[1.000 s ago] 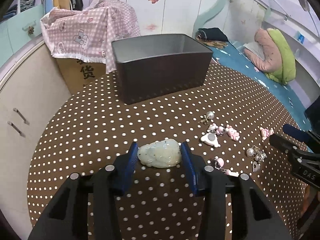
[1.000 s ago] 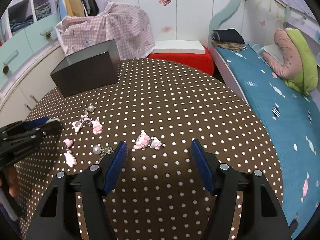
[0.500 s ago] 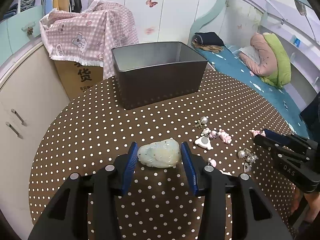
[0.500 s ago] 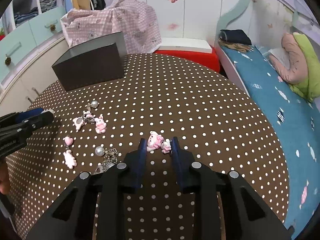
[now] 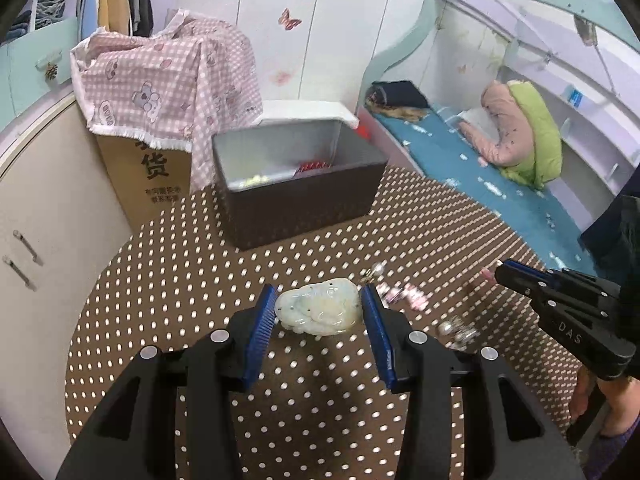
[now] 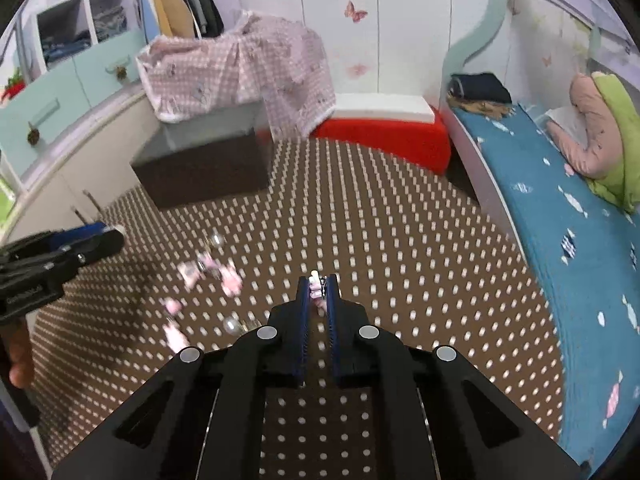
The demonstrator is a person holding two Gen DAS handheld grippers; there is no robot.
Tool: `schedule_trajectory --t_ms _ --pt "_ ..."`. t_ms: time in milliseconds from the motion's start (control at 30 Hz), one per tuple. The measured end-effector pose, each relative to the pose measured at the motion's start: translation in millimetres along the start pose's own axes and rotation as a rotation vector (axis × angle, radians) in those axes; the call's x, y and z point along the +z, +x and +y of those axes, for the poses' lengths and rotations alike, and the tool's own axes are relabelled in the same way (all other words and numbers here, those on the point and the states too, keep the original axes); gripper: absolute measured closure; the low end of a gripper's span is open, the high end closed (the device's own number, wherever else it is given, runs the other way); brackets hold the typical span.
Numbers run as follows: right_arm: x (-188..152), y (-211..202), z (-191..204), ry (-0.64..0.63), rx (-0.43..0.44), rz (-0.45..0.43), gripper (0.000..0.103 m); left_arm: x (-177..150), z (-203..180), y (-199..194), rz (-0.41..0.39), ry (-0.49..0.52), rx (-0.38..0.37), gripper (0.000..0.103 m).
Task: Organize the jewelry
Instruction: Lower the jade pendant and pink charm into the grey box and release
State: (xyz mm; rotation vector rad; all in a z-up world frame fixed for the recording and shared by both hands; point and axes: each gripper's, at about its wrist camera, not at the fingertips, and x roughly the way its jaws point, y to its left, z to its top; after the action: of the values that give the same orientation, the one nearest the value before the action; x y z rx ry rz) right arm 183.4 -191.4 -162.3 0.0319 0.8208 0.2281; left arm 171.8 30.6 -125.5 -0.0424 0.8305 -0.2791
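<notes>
Left wrist view: the left tool (image 5: 319,312), at lower centre of the frame, is closed on a pale green carved jade pendant (image 5: 319,312), which sits pinched between the two blue-padded fingers (image 5: 262,326) above the brown polka-dot tabletop (image 5: 192,280). Above it in the frame stands an open dark box (image 5: 298,196) with a pale lining; small yellowish beads and a red item lie on its floor. To the right of the pendant, a scatter of small charms (image 5: 404,294), pink pieces and pearl-like beads, rests on the tabletop, blurred. The right tool (image 5: 502,276) enters from the right edge of the frame.

Right wrist view: the right tool (image 6: 318,286), at lower centre, has its fingers drawn almost together and grips a small pink-and-white charm (image 6: 316,282) at their tips. To its left, the remaining charms (image 6: 208,270) lie loose on the tabletop (image 6: 400,240), blurred; their individual shapes cannot be told. The dark box (image 6: 204,164) stands at upper left of the tabletop, and the left tool (image 6: 96,240) shows at the left edge of the frame.

Background, both views: a pink checked cloth (image 5: 160,76) draped over a cardboard carton (image 5: 148,184) behind the box, and a blue bed (image 6: 568,208) along the right side.
</notes>
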Motion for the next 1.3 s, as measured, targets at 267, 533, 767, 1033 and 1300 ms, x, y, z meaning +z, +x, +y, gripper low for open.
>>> schedule_trajectory --t_ms 267,533,767,1033,1300 --pt "54.4 -22.5 12.4 -0.023 0.059 -0.1 0.094 46.4 -1.3 -28.5 -0.098 0.019 -0.03 0.061" --pt "118.1 -4.8 42.7 -0.007 0.17 -0.119 0.094 102.1 10.8 -9.5 -0.09 0.008 0.002 0.061" --pt "144.1 37.2 74.9 -0.026 0.182 -0.064 0.094 116.5 32.5 50.7 0.046 -0.044 0.062 0.061" --pt "143.9 73.4 85.5 -0.017 0.179 -0.004 0.094 104.0 42.9 75.6 0.097 -0.053 0.094 0.061" --pt "138.8 87.0 78.4 0.001 0.18 0.027 0.094 100.9 44.5 78.6 0.1 -0.053 0.093 0.061"
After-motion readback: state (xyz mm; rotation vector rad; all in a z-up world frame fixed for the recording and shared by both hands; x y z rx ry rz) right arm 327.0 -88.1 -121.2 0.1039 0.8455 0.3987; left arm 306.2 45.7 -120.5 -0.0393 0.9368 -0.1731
